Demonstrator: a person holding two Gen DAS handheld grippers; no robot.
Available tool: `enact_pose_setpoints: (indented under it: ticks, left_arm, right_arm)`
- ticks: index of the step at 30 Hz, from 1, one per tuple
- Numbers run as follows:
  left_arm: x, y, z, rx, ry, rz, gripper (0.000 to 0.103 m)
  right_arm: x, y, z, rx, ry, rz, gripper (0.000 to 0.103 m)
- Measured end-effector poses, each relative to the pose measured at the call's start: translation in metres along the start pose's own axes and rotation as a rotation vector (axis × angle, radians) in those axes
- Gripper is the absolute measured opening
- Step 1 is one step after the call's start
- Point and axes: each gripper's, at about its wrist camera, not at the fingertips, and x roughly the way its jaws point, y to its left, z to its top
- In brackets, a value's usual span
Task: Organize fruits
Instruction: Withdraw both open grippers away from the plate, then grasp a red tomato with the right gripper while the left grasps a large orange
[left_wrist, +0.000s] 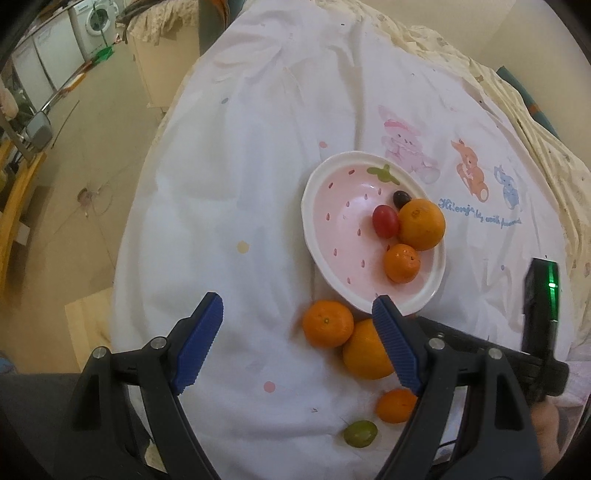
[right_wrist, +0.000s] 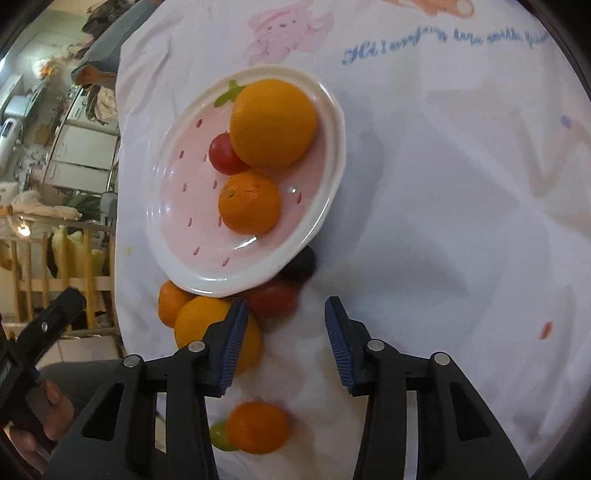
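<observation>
A pink strawberry-pattern bowl (left_wrist: 314, 192) (right_wrist: 177, 266) on the white cloth holds a large orange (left_wrist: 421, 223) (right_wrist: 273, 122), a mandarin (left_wrist: 402, 263) (right_wrist: 249, 203), a red cherry tomato (left_wrist: 385, 220) (right_wrist: 225, 153) and a dark grape (left_wrist: 400, 198). On the cloth beside it lie a mandarin (left_wrist: 327, 323), a large orange (left_wrist: 365, 350) (right_wrist: 207, 328), a small mandarin (left_wrist: 395, 406) (right_wrist: 258, 428) and a green grape (left_wrist: 361, 434). My left gripper (left_wrist: 297, 299) is wide open above the cloth, its right finger over the loose orange. My right gripper (right_wrist: 286, 302) is partly open. A second red tomato (right_wrist: 273, 301) lies at its fingertips, untouched, with a dark grape (right_wrist: 301, 266) behind.
The cloth (left_wrist: 240, 166) covers a round table, with cartoon animal prints (left_wrist: 469, 166) beyond the bowl. Floor and white appliances (left_wrist: 92, 22) lie to the left. A hand (right_wrist: 55, 413) holding the other gripper shows at the lower left of the right wrist view.
</observation>
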Motion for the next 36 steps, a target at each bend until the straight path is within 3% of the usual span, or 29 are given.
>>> enact_pose_setpoints:
  ticks: [7,13,18,26,31,36]
  left_arm:
    - [0.003,-0.001,0.001,0.005,-0.003,0.016,0.080]
    - [0.005,-0.003,0.002,0.016,-0.006,0.027,0.081]
    - [0.007,0.001,0.002,0.007,-0.002,0.038,0.080]
    - [0.023,-0.002,-0.006,0.005,0.073,0.013,0.080]
    - [0.029,-0.027,-0.025,0.034,0.132,-0.005,0.080]
    - [0.045,-0.060,-0.047,0.015,0.197,0.035,0.077]
  right_arm:
    - [0.014,0.011,0.001,-0.039,0.017,-0.013,0.032]
    - [0.010,0.018,0.001,-0.092,-0.006,-0.027,0.031]
    - [-0.013,0.006,-0.010,-0.069,-0.032,0.014,0.031]
    - [-0.062,-0.003,-0.025,-0.007,-0.115,0.105,0.031]
    - [-0.090,-0.012,-0.032,0.021,-0.172,0.125,0.031]
    - [-0.106,-0.038,-0.040,0.114,-0.227,0.136,0.031]
